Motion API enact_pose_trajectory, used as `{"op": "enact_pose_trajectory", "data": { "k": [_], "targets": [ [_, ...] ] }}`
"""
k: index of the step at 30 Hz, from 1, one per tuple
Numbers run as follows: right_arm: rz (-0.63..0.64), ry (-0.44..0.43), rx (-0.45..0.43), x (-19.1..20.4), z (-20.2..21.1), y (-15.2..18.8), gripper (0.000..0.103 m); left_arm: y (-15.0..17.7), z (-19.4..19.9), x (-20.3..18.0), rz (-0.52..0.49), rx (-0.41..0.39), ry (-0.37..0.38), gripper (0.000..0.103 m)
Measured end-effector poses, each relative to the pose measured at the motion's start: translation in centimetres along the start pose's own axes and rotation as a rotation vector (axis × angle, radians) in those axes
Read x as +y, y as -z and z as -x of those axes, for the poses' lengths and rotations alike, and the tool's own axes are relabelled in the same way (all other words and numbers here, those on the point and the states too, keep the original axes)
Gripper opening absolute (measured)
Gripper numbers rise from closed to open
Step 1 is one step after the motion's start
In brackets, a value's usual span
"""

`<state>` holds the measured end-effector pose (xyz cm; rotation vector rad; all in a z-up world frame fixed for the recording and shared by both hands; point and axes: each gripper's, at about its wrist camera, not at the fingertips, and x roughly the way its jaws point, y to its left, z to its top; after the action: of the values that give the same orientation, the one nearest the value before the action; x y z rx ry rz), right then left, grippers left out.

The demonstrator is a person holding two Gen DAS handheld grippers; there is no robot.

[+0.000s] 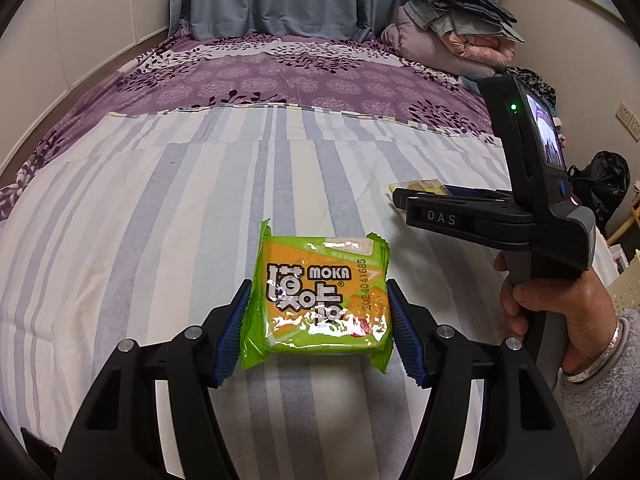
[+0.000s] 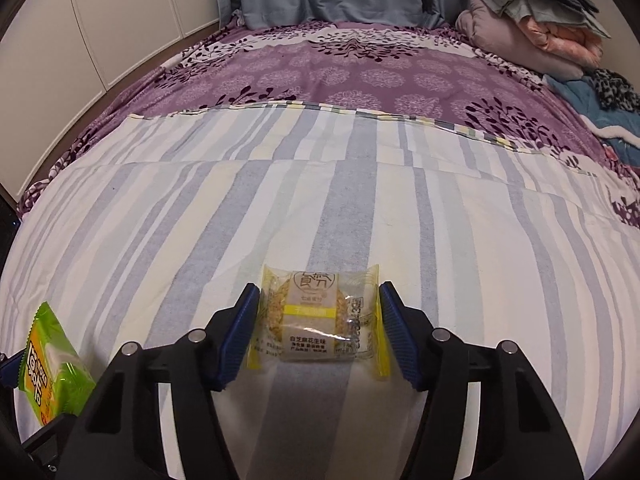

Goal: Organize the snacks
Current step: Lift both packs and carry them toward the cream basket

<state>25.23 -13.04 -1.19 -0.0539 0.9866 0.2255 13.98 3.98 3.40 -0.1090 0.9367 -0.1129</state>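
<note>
Snacks sit crosswise between both jaws: the left hand-held gripper (image 1: 316, 328) clamps the green packet (image 1: 320, 300); the right hand-held gripper (image 2: 316, 334), half closed, brackets the yellow packet (image 2: 316, 316), lower centre, grip uncertain.

Even, soft indoor light; sharp centres, fisheye bending with dark corners; glare on the green packet (image 1: 324, 300).

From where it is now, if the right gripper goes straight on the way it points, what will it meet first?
The right gripper already has the yellow snack packet between its fingers. Straight on, past the packet, it would most likely meet the striped sheet on the bed; nothing else seems to lie in that line.
</note>
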Motion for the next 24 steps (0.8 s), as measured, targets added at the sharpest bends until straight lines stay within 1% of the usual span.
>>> {"op": "enact_pose_trajectory", "data": {
  "k": [3, 7, 13, 24],
  "targets": [
    [0.013, 0.001, -0.005, 0.1, 0.2, 0.2, 0.056, 0.1, 0.1, -0.1, 0.002, 0.0, -0.001, 0.066],
    [0.0, -0.016, -0.005, -0.1, 1.0, 0.7, 0.053, 0.0, 0.4, -0.1, 0.005, -0.005, 0.0, 0.066],
    [-0.024, -0.037, -0.016, -0.6, 3.1, 2.2, 0.053, 0.0, 1.0, -0.1, 0.004, -0.014, 0.007, 0.066],
    [-0.092, -0.046, -0.065, -2.2, 8.9, 5.4, 0.053, 0.1, 3.6, -1.5, -0.018, -0.053, 0.026, 0.066]
  ]
}}
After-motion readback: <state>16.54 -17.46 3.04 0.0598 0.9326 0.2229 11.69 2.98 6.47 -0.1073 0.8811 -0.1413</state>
